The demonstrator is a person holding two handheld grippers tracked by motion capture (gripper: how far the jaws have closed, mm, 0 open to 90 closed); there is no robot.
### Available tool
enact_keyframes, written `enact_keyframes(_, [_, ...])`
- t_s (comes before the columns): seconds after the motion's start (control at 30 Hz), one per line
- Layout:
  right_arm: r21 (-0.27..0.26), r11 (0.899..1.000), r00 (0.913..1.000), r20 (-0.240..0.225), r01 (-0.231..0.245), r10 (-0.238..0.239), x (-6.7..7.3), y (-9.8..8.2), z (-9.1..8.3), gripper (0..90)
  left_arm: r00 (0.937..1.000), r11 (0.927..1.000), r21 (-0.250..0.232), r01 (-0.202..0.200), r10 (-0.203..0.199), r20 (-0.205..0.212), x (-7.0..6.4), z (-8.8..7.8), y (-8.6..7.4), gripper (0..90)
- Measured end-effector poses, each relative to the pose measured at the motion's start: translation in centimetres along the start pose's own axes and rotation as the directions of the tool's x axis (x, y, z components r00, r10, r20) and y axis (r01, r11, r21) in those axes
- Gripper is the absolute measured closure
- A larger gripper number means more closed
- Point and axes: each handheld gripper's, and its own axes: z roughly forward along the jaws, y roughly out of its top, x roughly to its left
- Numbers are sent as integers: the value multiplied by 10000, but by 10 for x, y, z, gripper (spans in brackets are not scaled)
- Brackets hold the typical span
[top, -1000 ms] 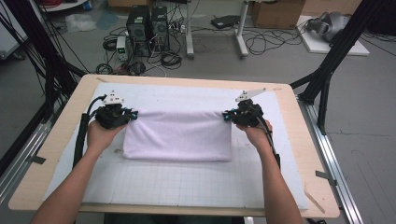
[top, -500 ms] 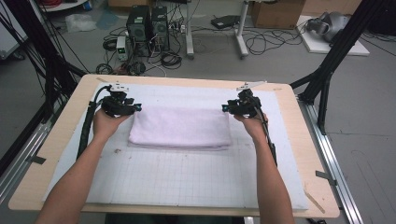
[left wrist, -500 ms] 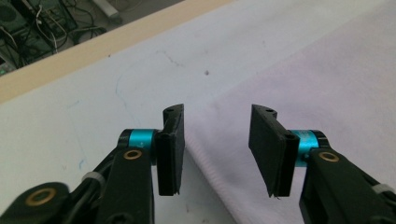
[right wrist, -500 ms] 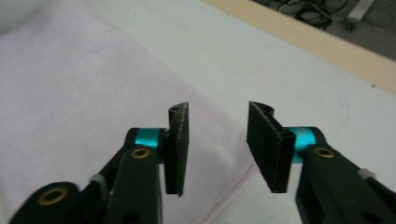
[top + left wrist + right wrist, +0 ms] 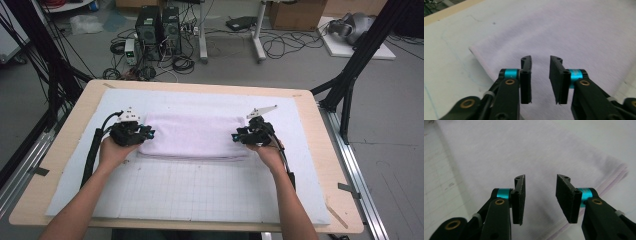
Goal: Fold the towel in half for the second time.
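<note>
Over the folded lavender towel [image 5: 192, 136], we hold the left gripper [image 5: 540, 72], jaws just narrowed, and right gripper [image 5: 540, 195], both parted, gripping nothing.

floor [image 5: 400, 150]: grey | computer towers [image 5: 159, 29], cables [image 5: 295, 42] | perhaps cardboard box [image 5: 295, 12]

No readable text, label or number anywhere.

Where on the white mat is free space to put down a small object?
The wide gridded strip of the mat between the folded towel and the table's near edge is bare, between the forearms. The band behind the towel is free too. The towel's ends are crowded by both grippers.
</note>
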Motion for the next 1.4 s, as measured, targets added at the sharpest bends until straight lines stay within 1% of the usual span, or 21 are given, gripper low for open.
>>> enact_keyframes(0.03, [11, 9999, 9999, -52, 101, -101, 2, -3, 1, 601, 10000, 9999, 124, -31, 30, 85, -2, 0, -3, 749])
enact_keyframes(0.07, [54, 9999, 9999, -121, 86, -85, 5, -6, 1, 609, 9998, 9998, 178, -105, 102, 152, -3, -1, -7, 761])
enact_keyframes(0.1, [140, 9997, 9998, -95, 188, -187, 7, -9, 2, 611, 9998, 9998, 201, -63, 59, 207, -4, -2, -9, 768])
enact_keyframes(0.17, [282, 9994, 9997, -49, 220, -219, 11, -14, 3, 611, 9994, 9997, 261, -16, 7, 342, -7, -4, -15, 767])
enact_keyframes(0.23, [355, 9990, 9996, -70, 282, -280, 14, -21, 4, 613, 9994, 9996, 286, -88, 78, 346, -9, -6, -19, 767])
enact_keyframes(0.3, [408, 9985, 9994, 5, 351, -352, 16, -26, 5, 613, 9992, 9984, 523, -211, 193, 354, -11, -7, -24, 763])
enact_keyframes(0.37, [357, 9992, 9998, -65, 168, -166, 16, -30, 4, 610, 9992, 9970, 727, -256, 232, 328, -12, -6, -31, 750])
enact_keyframes(0.43, [351, 9993, 9999, -96, 123, -120, 16, -30, 2, 604, 9994, 9981, 597, -152, 133, 321, -12, -7, -35, 736])
enact_keyframes(0.5, [352, 9992, 9998, -39, 198, -197, 18, -29, 1, 589, 9994, 9984, 560, -95, 76, 340, -12, -8, -35, 718])
enact_keyframes(0.53, [329, 9991, 9997, -26, 259, -258, 18, -29, 1, 572, 9994, 9984, 548, -124, 107, 319, -12, -9, -35, 705])
enact_keyframes(0.6, [225, 9997, 9999, -20, 137, -137, 19, -29, -1, 532, 9994, 9992, 395, -3, -11, 353, -13, -12, -33, 663])
enact_keyframes(0.73, [-69, 9999, 9999, -60, 116, -117, 24, -27, -7, 447, 9991, 9998, 29, 182, -183, 371, -14, -21, -31, 585])
enact_keyframes(0.77, [-142, 9998, 9999, 23, 168, -168, 25, -26, -8, 426, 9991, 9997, -79, 227, -224, 354, -15, -24, -30, 560])
enact_keyframes(0.83, [-264, 9996, 9999, -9, 140, -140, 29, -25, -12, 400, 9988, 9989, -285, 367, -358, 335, -15, -29, -31, 524])
enact_keyframes(0.93, [-355, 9993, 9999, 27, 146, -145, 32, -24, -15, 340, 9982, 9976, -443, 525, -512, 300, -16, -34, -32, 475])
enact_keyframes(1.03, [-316, 9994, 9999, 31, 126, -125, 35, -25, -18, 284, 9972, 9963, -496, 700, -686, 299, -17, -38, -35, 434])
enact_keyframes(1.1, [-293, 9995, 9999, 114, 121, -118, 37, -26, -20, 261, 9976, 9967, -497, 639, -626, 284, -18, -40, -36, 419])
enact_keyframes(1.17, [-528, 9985, 9996, 208, 175, -164, 39, -31, -23, 257, 9978, 9974, -381, 605, -594, 304, -19, -41, -38, 401])
enact_keyframes(1.23, [-616, 9981, 9997, 219, 70, -57, 39, -36, -26, 224, 9978, 9977, -339, 593, -582, 329, -20, -43, -39, 383])
enact_keyframes(1.3, [-654, 9979, 9996, 290, -15, 34, 41, -41, -29, 213, 9979, 9976, -360, 583, -572, 309, -22, -45, -40, 374])
enact_keyframes(1.4, [-764, 9970, 9990, 446, 137, -104, 45, -46, -36, 195, 9981, 9980, -344, 533, -523, 320, -25, -50, -42, 350])
